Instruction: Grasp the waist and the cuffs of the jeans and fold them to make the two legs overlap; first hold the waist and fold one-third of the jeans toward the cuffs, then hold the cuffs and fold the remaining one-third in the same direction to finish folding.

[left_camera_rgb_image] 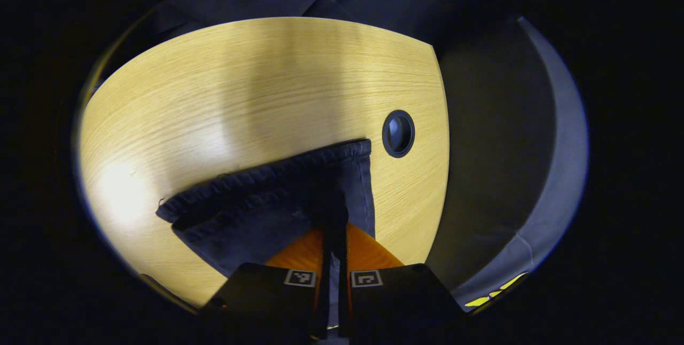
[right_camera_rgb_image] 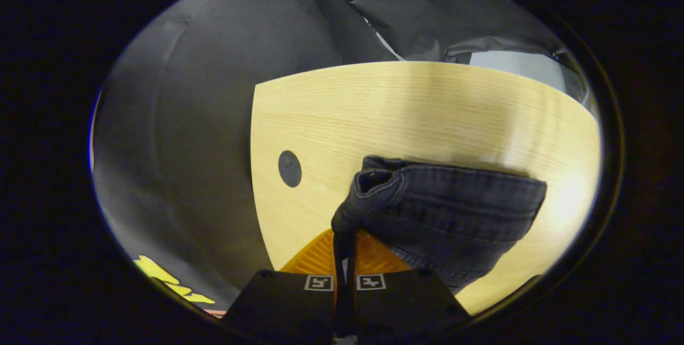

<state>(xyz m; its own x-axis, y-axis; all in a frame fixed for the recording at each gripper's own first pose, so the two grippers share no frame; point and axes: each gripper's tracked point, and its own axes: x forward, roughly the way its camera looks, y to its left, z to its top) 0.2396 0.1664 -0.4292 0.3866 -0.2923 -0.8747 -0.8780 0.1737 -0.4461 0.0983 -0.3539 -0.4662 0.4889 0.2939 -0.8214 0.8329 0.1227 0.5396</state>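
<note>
Left gripper view looks down my left gripper [left_camera_rgb_image: 335, 243], whose fingers are drawn nearly together on a fold of the jeans [left_camera_rgb_image: 267, 206]; the dark denim runs down into the narrow slot between them, so both press on cloth, though the pinch point itself is lost in shadow. What I hold here looks like the stitched hem edge of the cuffs, two layers stacked, lying on the wooden tabletop [left_camera_rgb_image: 240, 94], with the rest of the garment cut off behind my fingers. A round cable hole [left_camera_rgb_image: 398, 133] sits in the tabletop just beside the denim's far corner, near the table's edge. In the right gripper view my right gripper [right_camera_rgb_image: 344, 251] is likewise closed to a thin gap with denim caught in it, a bunched, rolled edge of the jeans [right_camera_rgb_image: 449, 211] rising from the fingers; whether that is the waist or a cuff I cannot tell. The cloth spreads off to one side across the tabletop [right_camera_rgb_image: 417, 104], and a dark cable hole [right_camera_rgb_image: 289, 168] lies apart from it.
</note>
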